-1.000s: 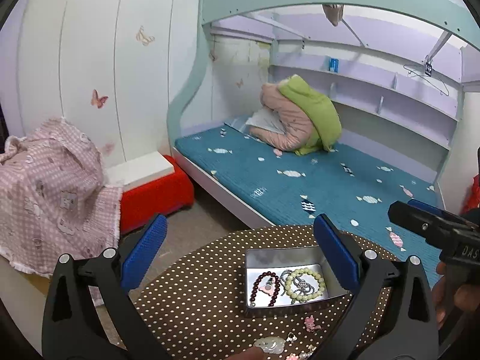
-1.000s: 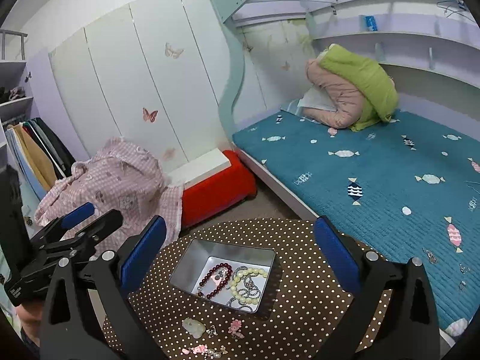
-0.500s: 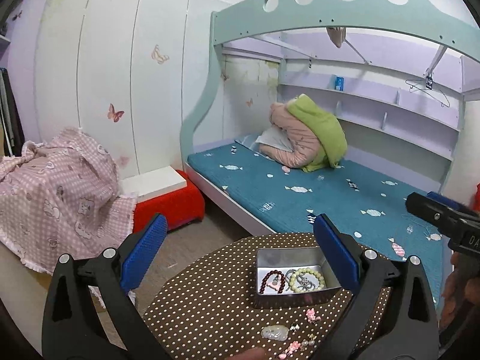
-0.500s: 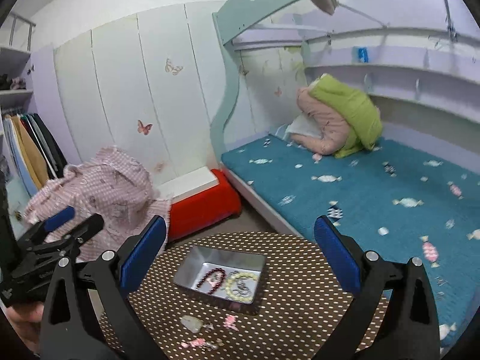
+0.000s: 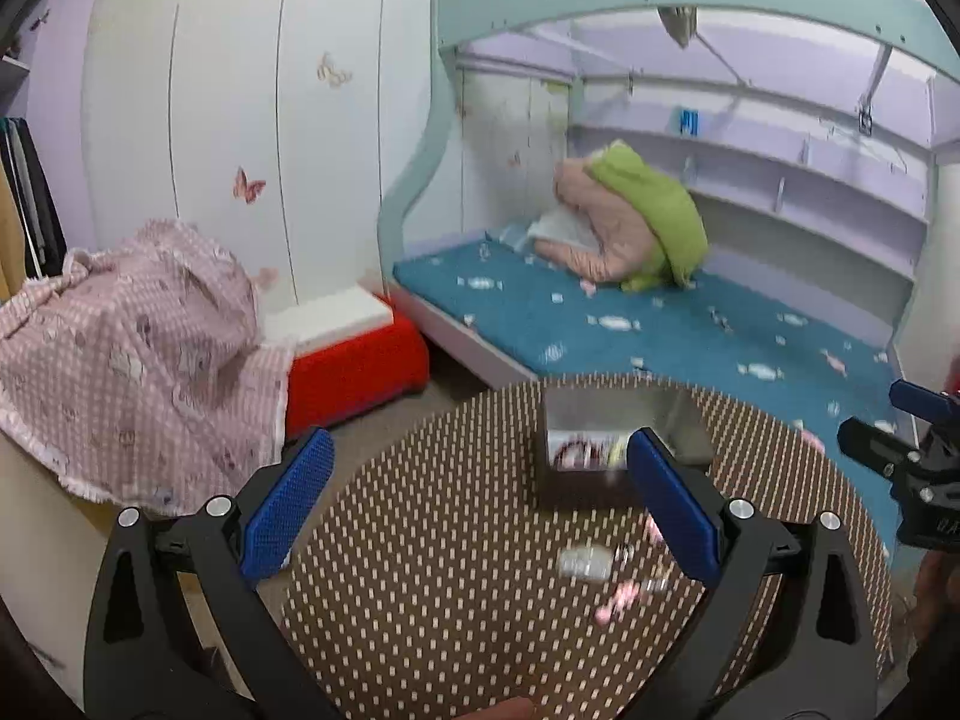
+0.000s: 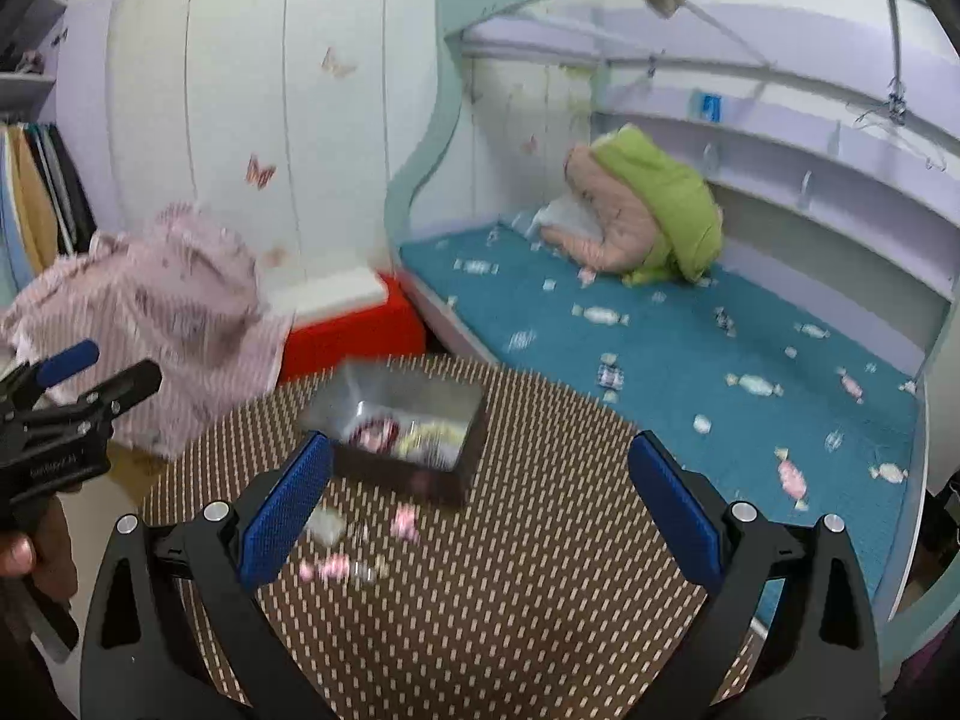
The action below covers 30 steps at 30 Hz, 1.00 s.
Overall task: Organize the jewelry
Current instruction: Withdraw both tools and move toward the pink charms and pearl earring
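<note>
A silver metal tin [image 5: 618,420] [image 6: 414,414] sits on the far half of a round brown dotted table [image 5: 432,570] [image 6: 540,570]; red beads and pale green beads lie inside it. Loose pieces lie in front of the tin: a pale stone pendant [image 5: 585,563] [image 6: 327,525] and small pink trinkets [image 5: 624,594] [image 6: 405,521]. My left gripper [image 5: 480,504] hangs open above the table's near side, holding nothing. My right gripper [image 6: 480,504] is open too, back from the tin. Each view shows the other gripper at its edge [image 5: 900,462] [image 6: 66,414]. Both views are blurred.
A bunk bed with a teal mattress [image 5: 690,330] [image 6: 690,348] stands behind the table, with pink and green bedding [image 5: 636,228] on it. A red box with a white lid [image 5: 348,354] and a pink cloth-covered heap [image 5: 132,348] lie to the left.
Both grippers have pulled back and up from the table, so the tin and loose pieces look smaller and farther away. Both stayed open and took hold of nothing.
</note>
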Each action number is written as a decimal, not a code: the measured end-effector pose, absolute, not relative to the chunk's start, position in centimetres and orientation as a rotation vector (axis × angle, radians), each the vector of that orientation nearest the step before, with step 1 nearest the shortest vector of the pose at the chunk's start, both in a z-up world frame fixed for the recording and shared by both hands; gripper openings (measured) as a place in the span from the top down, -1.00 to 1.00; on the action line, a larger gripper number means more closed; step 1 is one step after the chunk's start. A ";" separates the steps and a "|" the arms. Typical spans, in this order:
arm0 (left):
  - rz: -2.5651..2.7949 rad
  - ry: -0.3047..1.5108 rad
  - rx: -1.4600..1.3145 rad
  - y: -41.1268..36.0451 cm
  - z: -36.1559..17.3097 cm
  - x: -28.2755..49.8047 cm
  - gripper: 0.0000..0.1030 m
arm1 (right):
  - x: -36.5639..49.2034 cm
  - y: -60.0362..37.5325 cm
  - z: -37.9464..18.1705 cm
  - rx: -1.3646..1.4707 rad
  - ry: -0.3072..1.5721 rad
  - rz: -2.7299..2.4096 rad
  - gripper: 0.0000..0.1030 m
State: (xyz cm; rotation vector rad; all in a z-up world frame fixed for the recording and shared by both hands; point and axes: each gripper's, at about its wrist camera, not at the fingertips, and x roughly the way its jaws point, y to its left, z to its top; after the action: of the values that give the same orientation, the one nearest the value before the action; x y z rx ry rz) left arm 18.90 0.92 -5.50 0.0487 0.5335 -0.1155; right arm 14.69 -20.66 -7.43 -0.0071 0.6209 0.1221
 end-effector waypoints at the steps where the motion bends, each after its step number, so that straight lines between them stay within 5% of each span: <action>1: -0.115 0.548 0.049 1.0 -6.2 18.7 -0.90 | 14.7 -20.3 -8.1 -0.018 0.639 0.132 -0.85; 8: -0.123 0.660 0.068 0.9 -11.4 18.3 -0.90 | 15.9 -19.1 -13.6 -0.055 0.777 0.209 -0.83; 15: -0.130 0.732 0.071 0.5 -15.0 18.5 -0.90 | 17.4 -16.8 -17.0 -0.081 0.877 0.289 -0.07; 30: -0.199 0.804 0.145 -2.4 -18.2 20.3 -0.90 | 18.6 -14.5 -18.9 -0.124 0.886 0.351 0.45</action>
State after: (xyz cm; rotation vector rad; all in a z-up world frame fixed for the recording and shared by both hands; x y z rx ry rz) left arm 20.28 -2.42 -18.23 0.1452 0.8035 -0.1990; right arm 18.59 -14.49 -18.94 -0.1242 0.8861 0.3505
